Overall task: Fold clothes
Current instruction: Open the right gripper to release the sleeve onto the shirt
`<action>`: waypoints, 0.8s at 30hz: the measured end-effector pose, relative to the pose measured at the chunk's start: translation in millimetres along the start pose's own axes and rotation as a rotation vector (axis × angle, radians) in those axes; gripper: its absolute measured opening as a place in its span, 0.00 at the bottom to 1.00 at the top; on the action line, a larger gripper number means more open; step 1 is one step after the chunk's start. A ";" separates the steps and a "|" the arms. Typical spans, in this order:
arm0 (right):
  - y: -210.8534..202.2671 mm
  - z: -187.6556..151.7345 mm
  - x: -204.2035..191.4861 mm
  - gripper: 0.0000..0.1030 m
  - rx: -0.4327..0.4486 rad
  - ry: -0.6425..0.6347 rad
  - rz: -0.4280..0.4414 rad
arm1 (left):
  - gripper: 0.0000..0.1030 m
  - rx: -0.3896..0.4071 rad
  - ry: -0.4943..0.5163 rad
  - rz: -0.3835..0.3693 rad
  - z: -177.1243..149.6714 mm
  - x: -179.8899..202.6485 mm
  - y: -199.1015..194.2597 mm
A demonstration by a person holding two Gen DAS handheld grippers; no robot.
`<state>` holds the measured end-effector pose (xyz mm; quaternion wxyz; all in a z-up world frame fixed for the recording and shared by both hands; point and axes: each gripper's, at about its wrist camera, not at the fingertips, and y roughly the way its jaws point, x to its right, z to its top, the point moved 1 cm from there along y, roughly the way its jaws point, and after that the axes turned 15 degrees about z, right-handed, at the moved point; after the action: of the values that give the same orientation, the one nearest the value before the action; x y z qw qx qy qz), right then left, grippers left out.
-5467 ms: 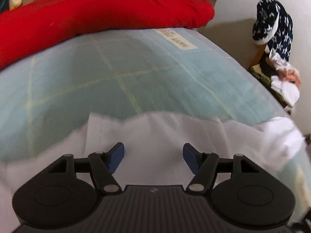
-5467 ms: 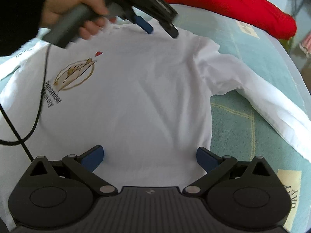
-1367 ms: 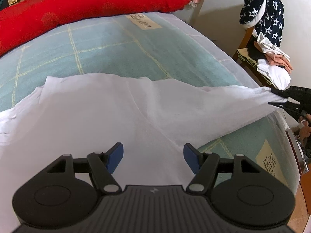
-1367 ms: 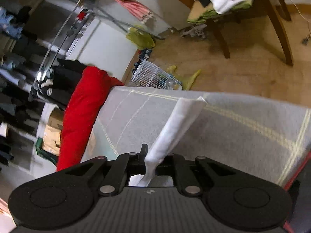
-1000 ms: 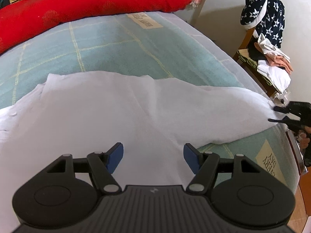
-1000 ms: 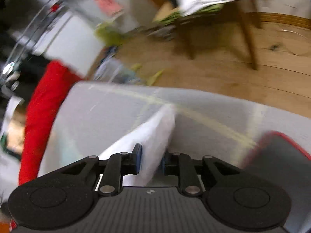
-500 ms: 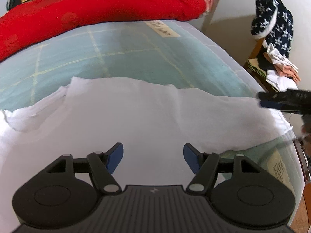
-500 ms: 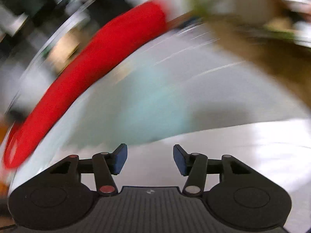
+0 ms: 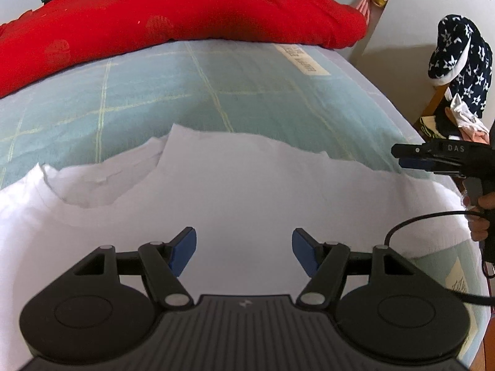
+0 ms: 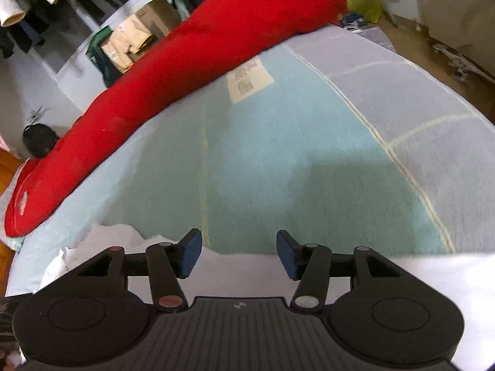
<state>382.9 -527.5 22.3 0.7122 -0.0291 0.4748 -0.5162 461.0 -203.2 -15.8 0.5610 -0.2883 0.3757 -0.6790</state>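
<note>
A white shirt [image 9: 247,185] lies spread on the pale blue bed cover [image 9: 247,92], its right sleeve laid back over the body. My left gripper [image 9: 244,252] hovers open above the middle of the shirt, nothing between its blue pads. In the left wrist view my right gripper [image 9: 399,156] comes in from the right edge over the shirt's far side, held by a person's hand [image 9: 482,213]. In the right wrist view the right gripper [image 10: 238,250] stands open over the shirt's edge [image 10: 247,272], with only cloth and bed cover [image 10: 278,170] below it.
A long red bolster [image 9: 185,21] runs along the far side of the bed [image 10: 185,61]. A chair with a star-patterned dark garment [image 9: 458,61] stands right of the bed. A black cable [image 9: 417,222] hangs from the right gripper. Cardboard boxes [image 10: 130,43] sit behind the bolster.
The right gripper let go of the sleeve, opened, and swung from the bed's edge to over the shirt. The sleeve now lies on the shirt. The left gripper drifted slightly.
</note>
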 end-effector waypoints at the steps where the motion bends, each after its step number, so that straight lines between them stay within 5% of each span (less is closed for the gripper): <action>1: 2.3 3.3 -3.7 0.57 -0.020 -0.023 0.013 | 0.66 0.007 0.002 0.004 1.9 0.6 1.0; 8: 53.1 2.3 -66.3 0.57 -0.188 -0.184 0.308 | 0.66 0.007 -0.044 0.066 6.0 -17.1 8.6; 14: 99.0 21.2 -93.8 0.50 -0.240 -0.392 0.279 | 0.66 -0.004 -0.078 0.084 0.4 -40.8 11.1; 24: 104.1 16.1 -68.8 0.45 -0.418 -0.533 0.195 | 0.66 -0.032 -0.119 0.065 -14.8 -56.9 20.9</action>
<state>466.8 -433.8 20.2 0.8358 -0.2626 0.3681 -0.3114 472.0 -146.6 -39.7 0.5994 -0.3248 0.3618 -0.6358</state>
